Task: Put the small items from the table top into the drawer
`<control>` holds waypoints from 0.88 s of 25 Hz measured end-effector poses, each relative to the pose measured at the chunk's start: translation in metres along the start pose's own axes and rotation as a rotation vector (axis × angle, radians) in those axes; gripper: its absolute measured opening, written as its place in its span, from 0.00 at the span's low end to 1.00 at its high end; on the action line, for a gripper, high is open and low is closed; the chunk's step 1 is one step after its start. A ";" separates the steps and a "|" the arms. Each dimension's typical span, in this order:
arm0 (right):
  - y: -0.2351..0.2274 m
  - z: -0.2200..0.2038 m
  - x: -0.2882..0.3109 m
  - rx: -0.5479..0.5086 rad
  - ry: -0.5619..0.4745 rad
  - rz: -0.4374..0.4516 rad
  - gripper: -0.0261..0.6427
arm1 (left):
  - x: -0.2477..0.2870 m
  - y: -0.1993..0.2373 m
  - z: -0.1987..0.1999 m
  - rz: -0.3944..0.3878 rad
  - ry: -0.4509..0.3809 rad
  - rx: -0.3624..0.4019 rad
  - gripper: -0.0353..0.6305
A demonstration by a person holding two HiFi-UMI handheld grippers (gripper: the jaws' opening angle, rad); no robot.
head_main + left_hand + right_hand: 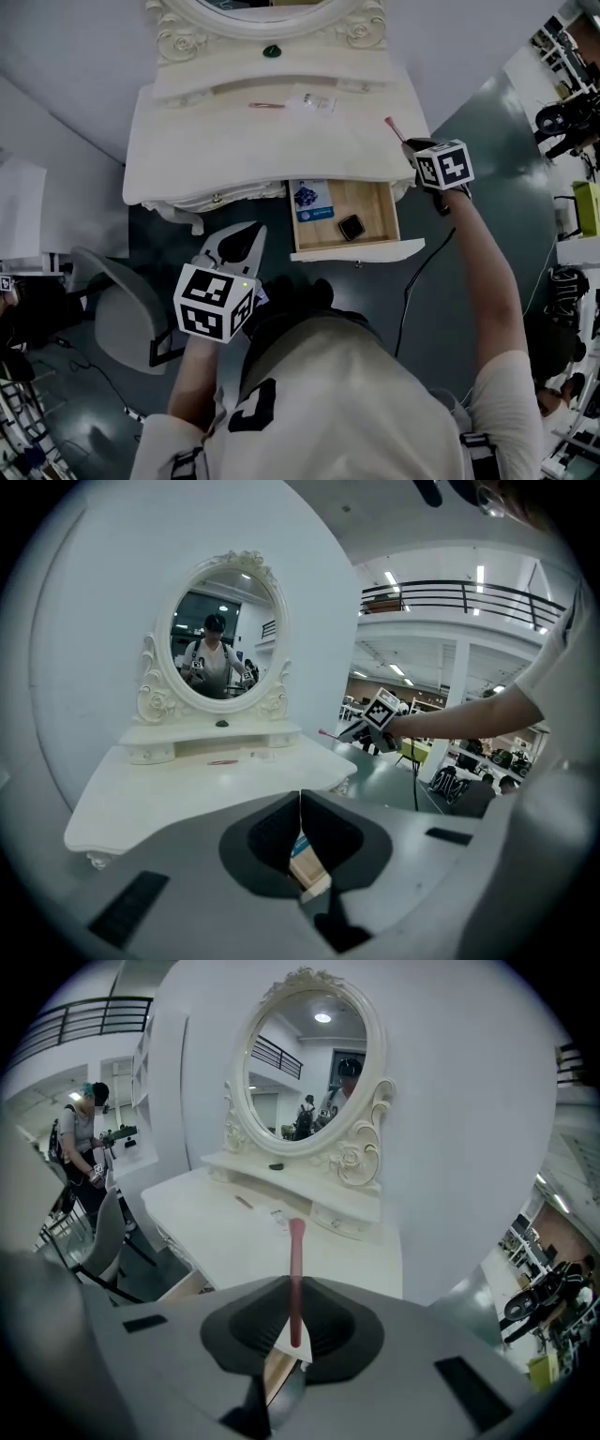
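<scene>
Right tongs [294,1286] clamp a pink stick [296,1241] above the surface's [187,159] right edge; left tongs [300,803] are closed, empty. The open drawer [372,201] holds a blue packet [313,200] and a dark item [352,227].

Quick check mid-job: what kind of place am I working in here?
Likely a lab or workshop hall with a staged bedroom corner: a white dressing table with an oval mirror, a mezzanine railing behind.
</scene>
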State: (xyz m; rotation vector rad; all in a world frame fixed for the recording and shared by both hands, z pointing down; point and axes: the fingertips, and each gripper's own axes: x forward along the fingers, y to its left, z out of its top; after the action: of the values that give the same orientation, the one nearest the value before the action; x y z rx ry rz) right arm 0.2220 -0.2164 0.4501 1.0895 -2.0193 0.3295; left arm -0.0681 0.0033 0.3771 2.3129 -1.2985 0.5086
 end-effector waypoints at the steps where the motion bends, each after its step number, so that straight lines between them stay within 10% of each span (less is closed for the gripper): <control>1: 0.001 0.000 -0.002 0.000 -0.001 -0.006 0.12 | 0.001 0.001 0.000 -0.009 -0.002 0.004 0.14; 22: 0.054 0.010 -0.004 0.051 -0.034 -0.014 0.12 | -0.015 0.044 -0.026 -0.079 0.051 0.050 0.14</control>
State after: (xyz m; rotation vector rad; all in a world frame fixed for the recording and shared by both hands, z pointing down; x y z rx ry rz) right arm 0.1752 -0.1872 0.4477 1.1471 -2.0426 0.3589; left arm -0.1163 0.0073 0.4003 2.3653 -1.1785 0.5753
